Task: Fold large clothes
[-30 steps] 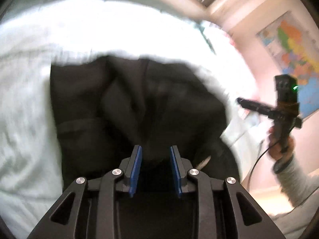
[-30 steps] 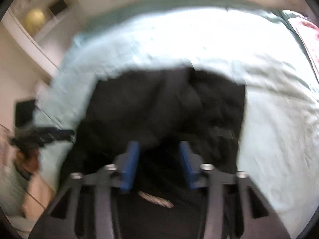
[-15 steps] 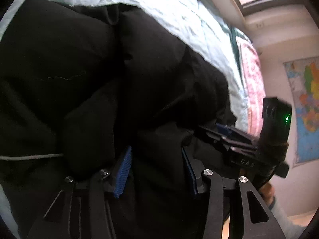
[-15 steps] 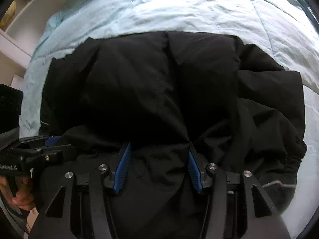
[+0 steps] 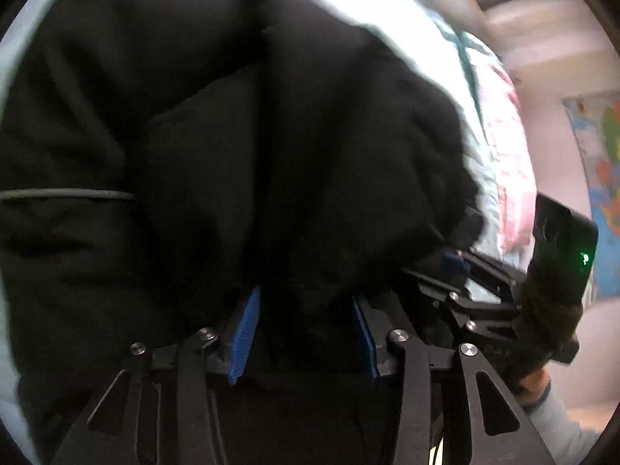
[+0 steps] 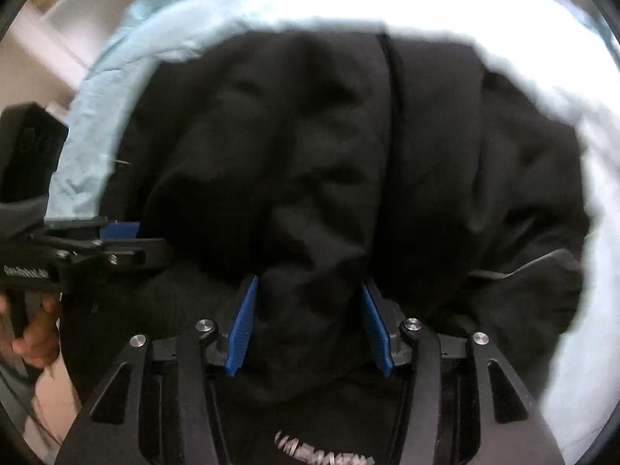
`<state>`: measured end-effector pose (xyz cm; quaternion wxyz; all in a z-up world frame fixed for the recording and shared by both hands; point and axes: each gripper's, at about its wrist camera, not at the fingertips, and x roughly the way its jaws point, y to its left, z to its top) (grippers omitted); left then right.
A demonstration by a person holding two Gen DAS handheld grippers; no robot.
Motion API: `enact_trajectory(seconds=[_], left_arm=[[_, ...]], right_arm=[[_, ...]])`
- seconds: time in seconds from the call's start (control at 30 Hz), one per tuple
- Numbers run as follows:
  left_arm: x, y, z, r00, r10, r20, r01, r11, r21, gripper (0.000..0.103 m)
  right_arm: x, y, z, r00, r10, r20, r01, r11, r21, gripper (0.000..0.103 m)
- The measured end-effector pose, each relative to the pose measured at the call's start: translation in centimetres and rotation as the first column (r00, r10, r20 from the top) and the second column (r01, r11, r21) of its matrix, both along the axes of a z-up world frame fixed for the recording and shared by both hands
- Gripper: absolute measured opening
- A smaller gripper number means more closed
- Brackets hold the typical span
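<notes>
Both grippers down on the near hem of the black coat [image 6: 348, 147], spread on the pale blue bedspread [image 6: 89, 147].

Left gripper [image 5: 306, 333]: jaws closing, dark cloth bunched between the blue pads; pads not visibly pressing yet. Right gripper [image 6: 310, 325]: jaws apart, fabric between them, no squeeze evident. Coat covers the bed's middle, hem at the near edge. Judgement: bite deep enough to take all layers, match both grips along the hem, then lift evenly so the padded bulk folds without twisting.
</notes>
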<state>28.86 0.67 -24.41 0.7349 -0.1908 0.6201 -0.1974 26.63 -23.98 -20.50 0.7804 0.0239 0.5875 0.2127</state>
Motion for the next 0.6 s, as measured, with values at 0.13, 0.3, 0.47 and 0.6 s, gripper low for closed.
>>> enact_trajectory(seconds=[0.13,0.3,0.47,0.6], left_arm=[[-1.5,0.7,2.4,0.999,-0.007,0.053,0.009,0.999,-0.041,0.047],[-6.7,4.5,6.3,0.993,0.002,0.118,0.004,0.999,-0.051,0.047],[-12.8,12.7,7.8,0.982,0.152,0.111,-0.151,0.988,-0.017,0.049],[-17.0,18.3,5.8,0.946,0.321,0.045,-0.321,0.947,-0.009,0.049]], right_arm=[[-0.8,-0.3,1.6,0.999,-0.026,0.029,0.025,0.999,0.022,0.055],[-3.1,-2.8,3.7,0.999,-0.04,0.004,0.04,0.993,0.108,0.055],[-6.0,-6.3,4.3,0.996,-0.091,0.016,0.09,0.994,0.06,0.057],[-8.0,-9.7,4.6,0.992,-0.127,0.017,0.127,0.992,0.003,0.057]])
